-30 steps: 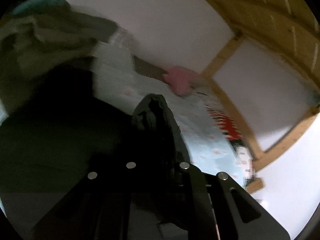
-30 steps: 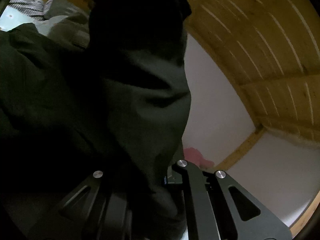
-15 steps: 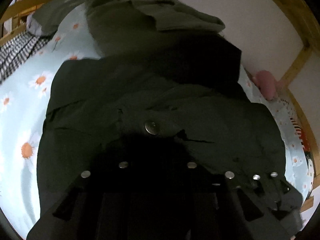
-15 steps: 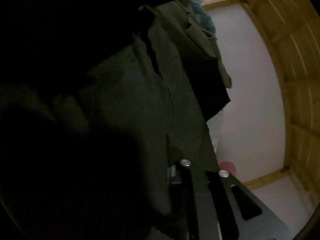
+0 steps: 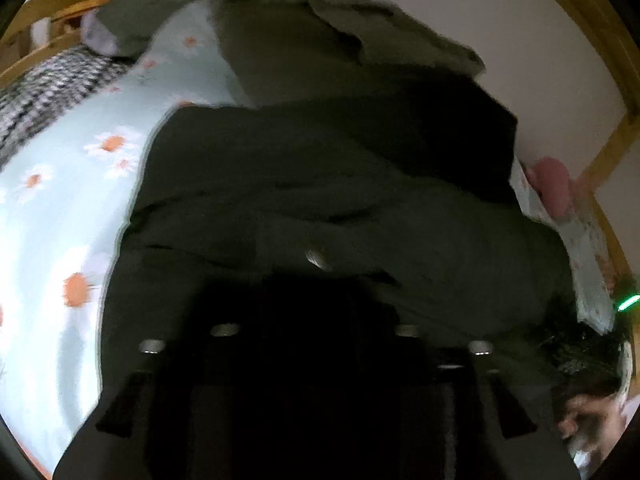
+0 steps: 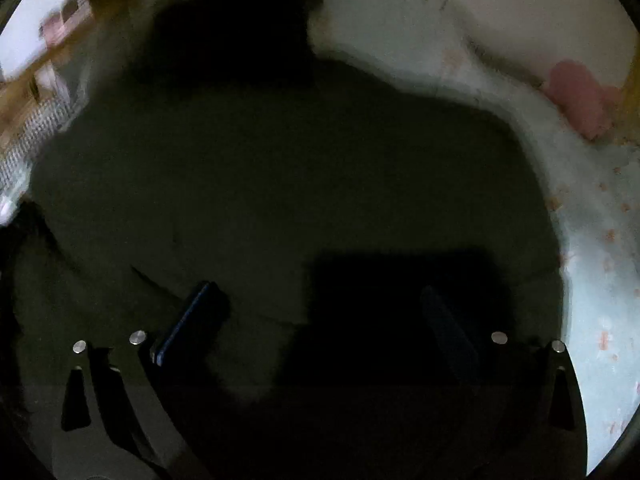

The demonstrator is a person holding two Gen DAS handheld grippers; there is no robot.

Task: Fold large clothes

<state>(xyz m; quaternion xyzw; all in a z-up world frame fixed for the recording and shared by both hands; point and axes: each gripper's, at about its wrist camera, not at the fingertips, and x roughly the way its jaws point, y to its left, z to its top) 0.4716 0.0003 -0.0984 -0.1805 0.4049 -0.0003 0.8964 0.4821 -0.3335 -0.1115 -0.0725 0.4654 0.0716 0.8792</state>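
Dark garment lies on daisy-print bedsheet beside white wall.

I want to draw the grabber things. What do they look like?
Both are black. The right gripper has two flat fingers with dark blue pads, splayed arms with long cut-out slots, and round silver screws. The left gripper shows the same black arms and silver screws. No cables visible.

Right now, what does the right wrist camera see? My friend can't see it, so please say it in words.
A big dark green garment lies spread over a pale blue bedsheet with small orange flowers, filling most of the dim, blurry view. The right gripper hangs open just above it, fingers wide apart, holding nothing. A pink soft thing sits at the far right by the wall.
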